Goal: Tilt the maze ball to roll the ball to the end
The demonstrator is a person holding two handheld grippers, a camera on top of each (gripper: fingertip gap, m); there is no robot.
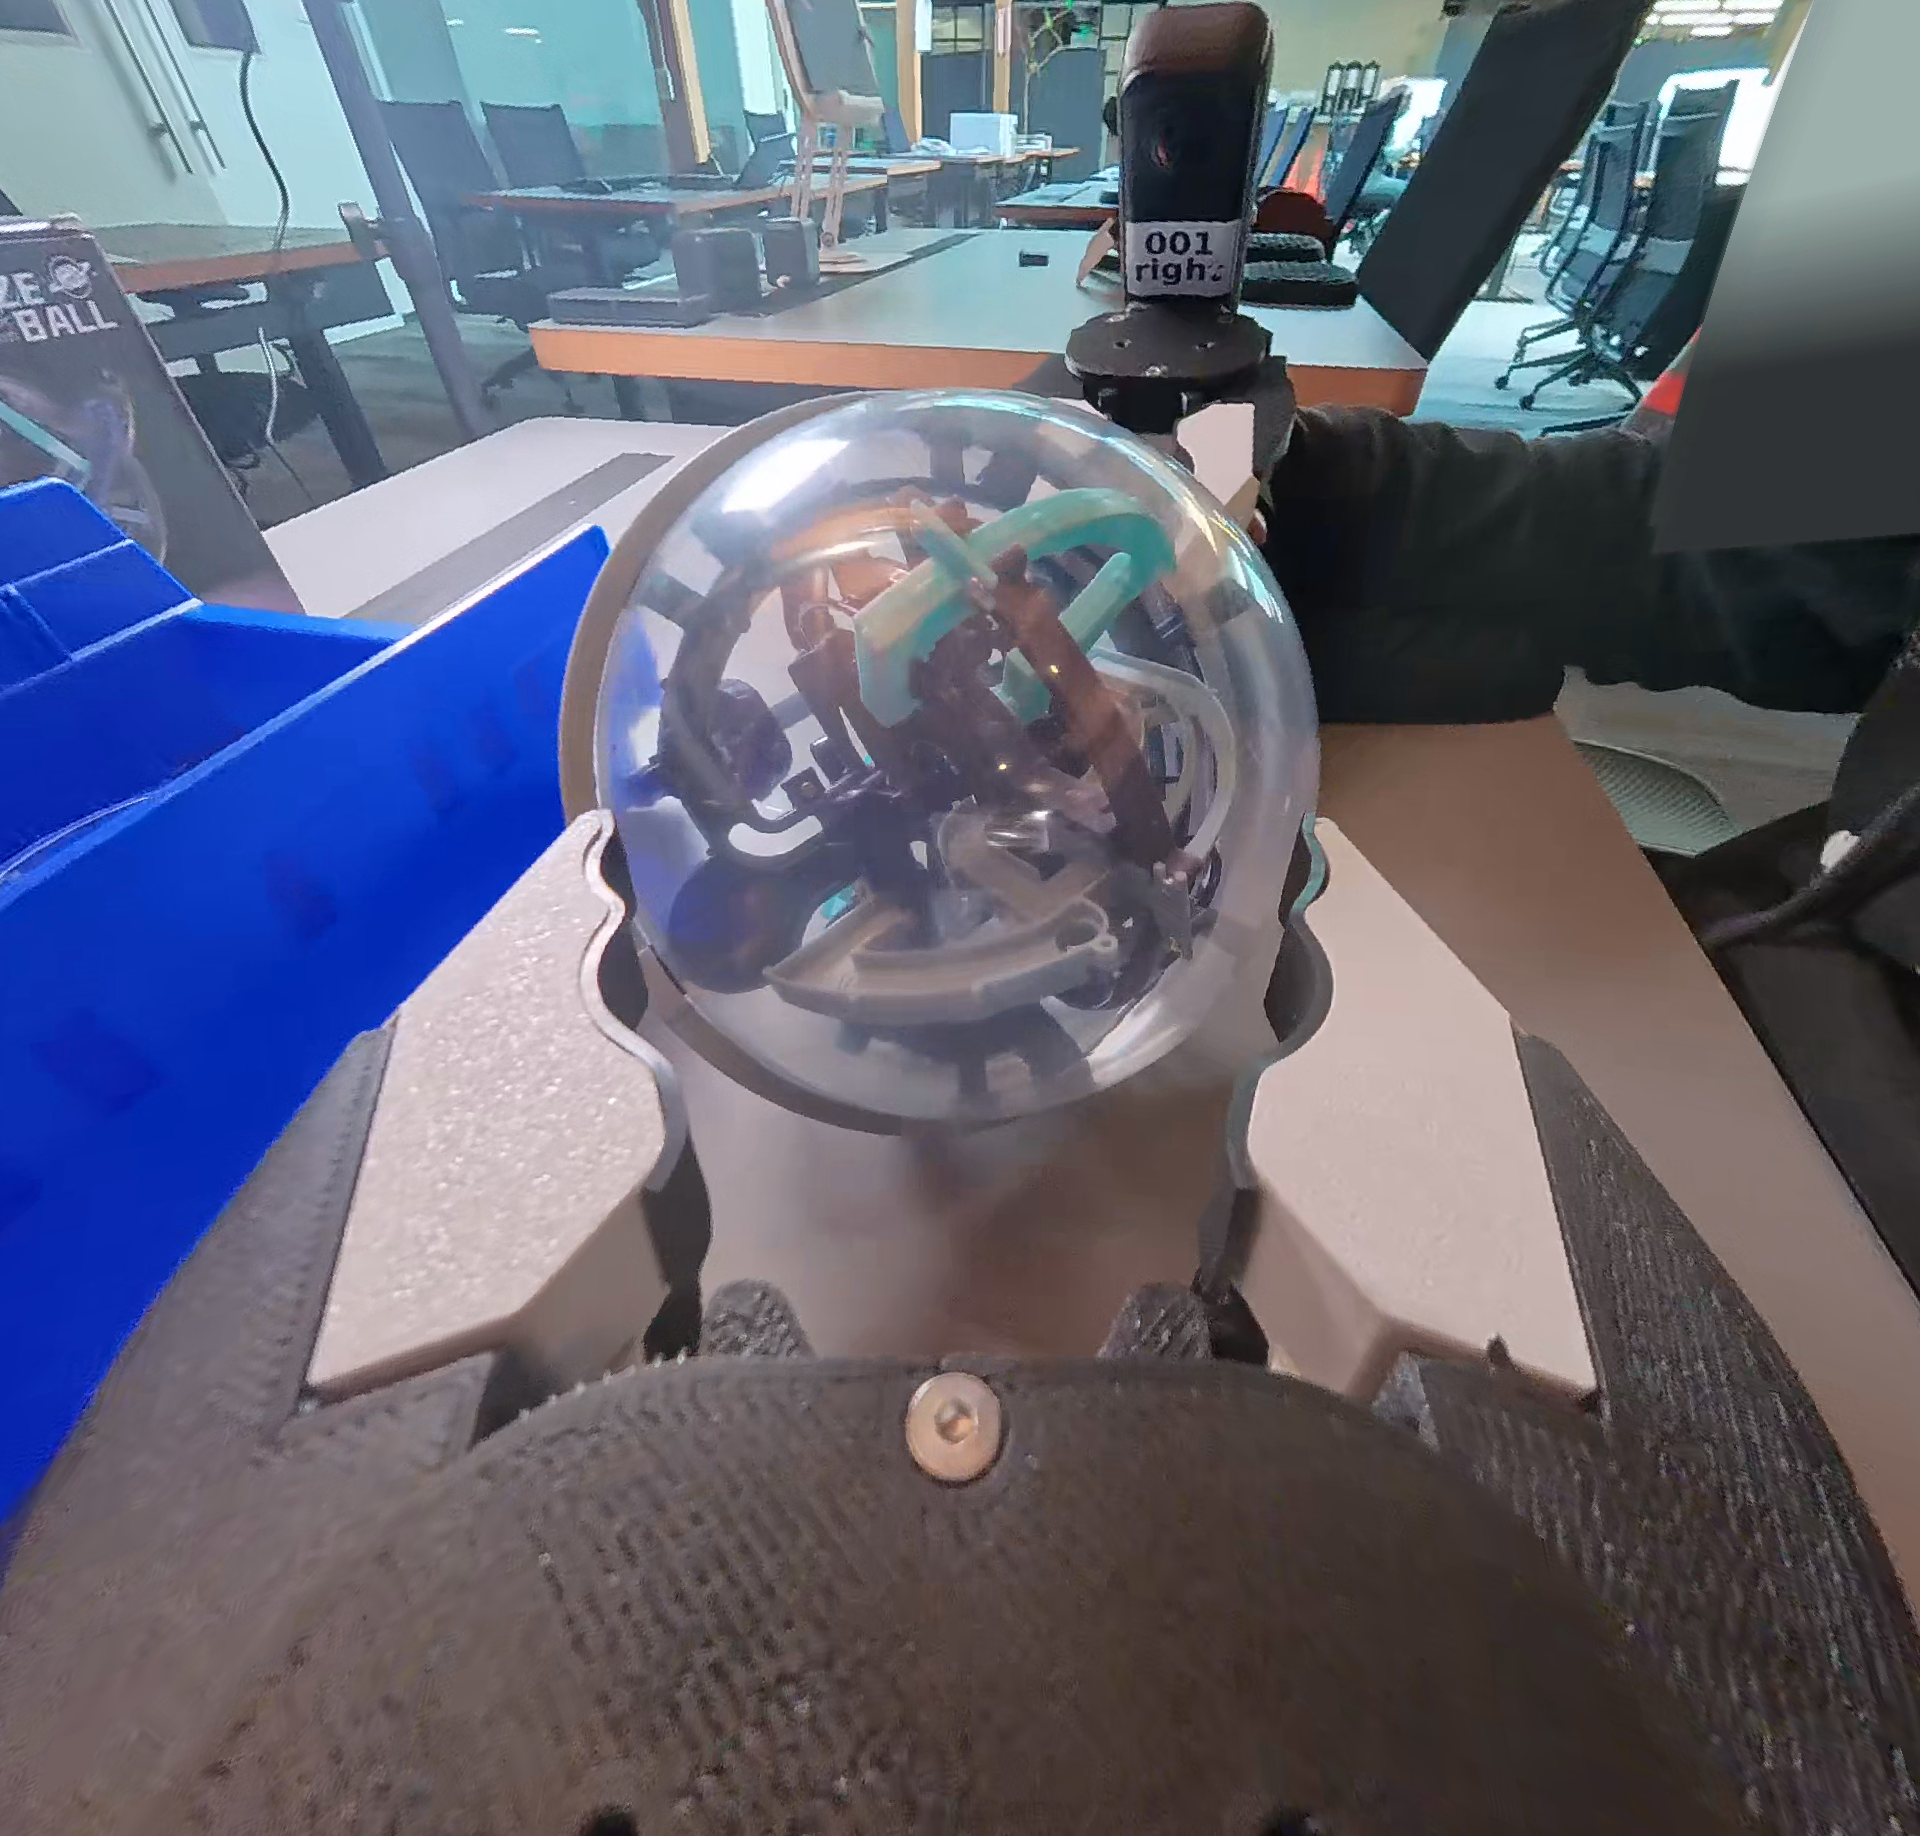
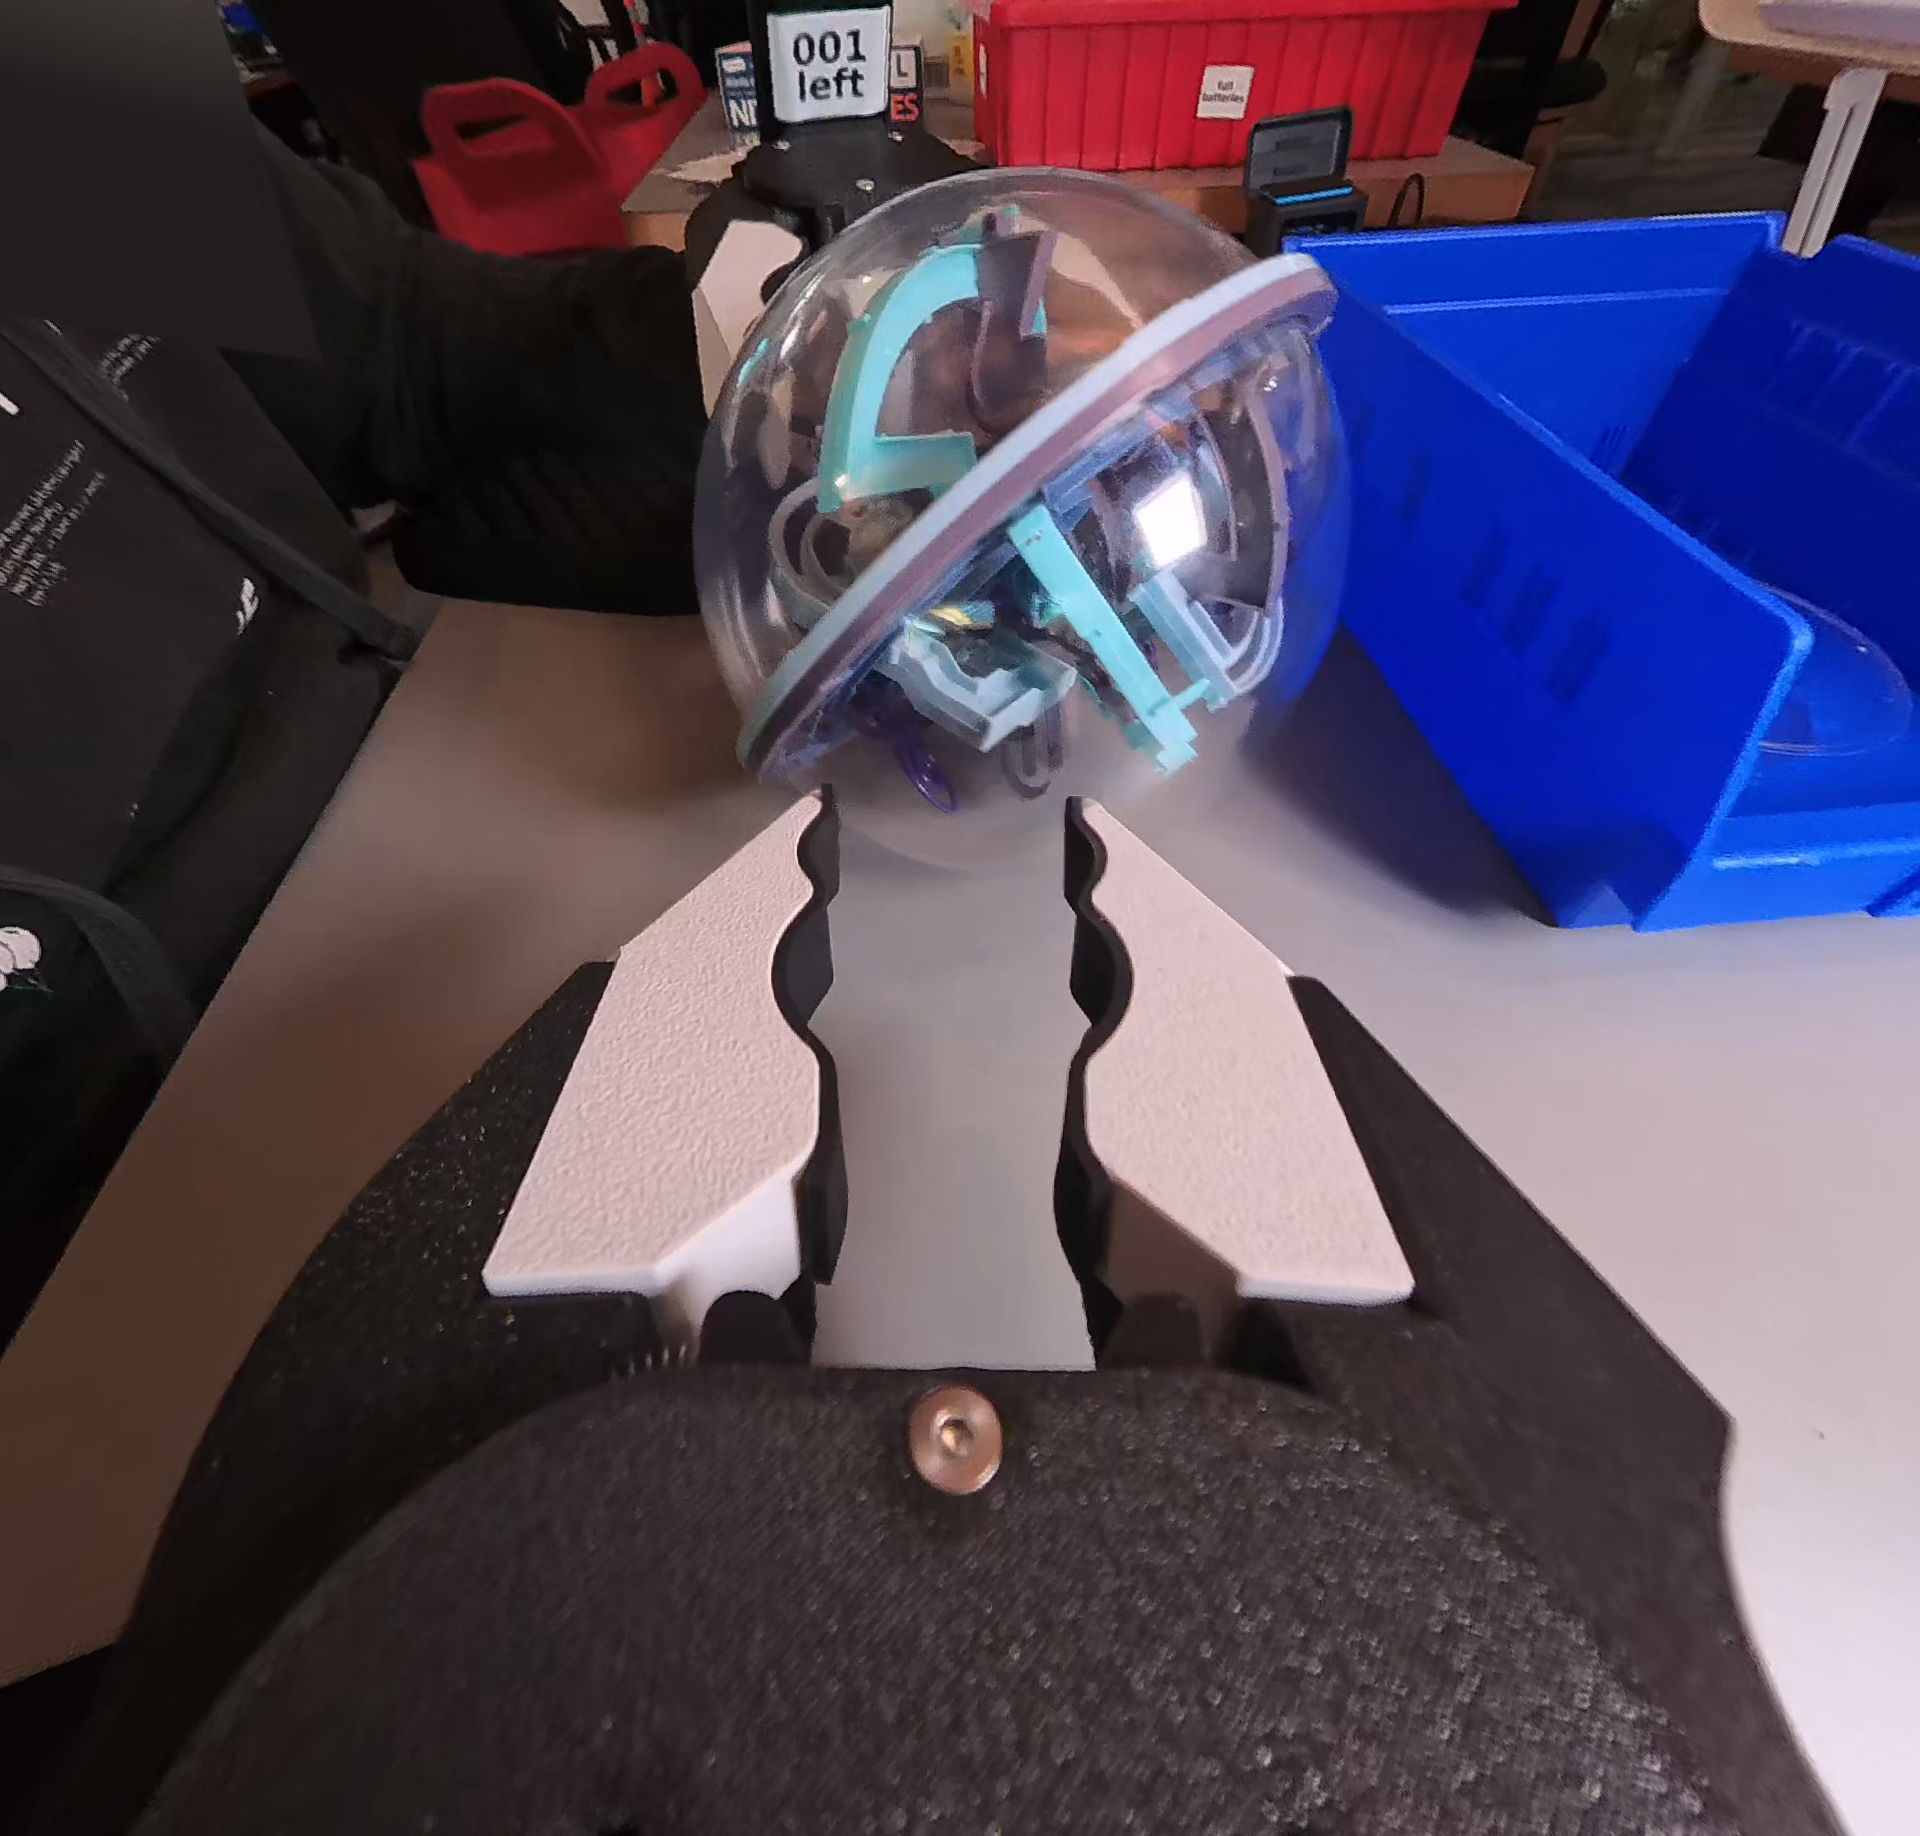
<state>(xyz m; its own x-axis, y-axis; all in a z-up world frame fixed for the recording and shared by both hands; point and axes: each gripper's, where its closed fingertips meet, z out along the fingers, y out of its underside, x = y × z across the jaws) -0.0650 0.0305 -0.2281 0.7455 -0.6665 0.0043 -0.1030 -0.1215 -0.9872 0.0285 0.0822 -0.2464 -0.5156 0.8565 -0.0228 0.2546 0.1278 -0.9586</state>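
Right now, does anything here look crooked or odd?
Only the maze ball: its seam band runs diagonally, so the sphere sits tilted between the left jaws, off the table. The blue bin beside it looks normal. Nothing is spilled or broken.

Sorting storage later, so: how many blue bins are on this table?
2, though one is only partly in frame. The nearer blue bin sits on the table beside the maze ball. The second blue bin is behind it, cut by the picture edge. More may be hidden.

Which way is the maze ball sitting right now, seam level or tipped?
Tipped. In the right wrist view the maze ball's seam ring runs diagonally, high toward the blue bin and low on the opposite side.
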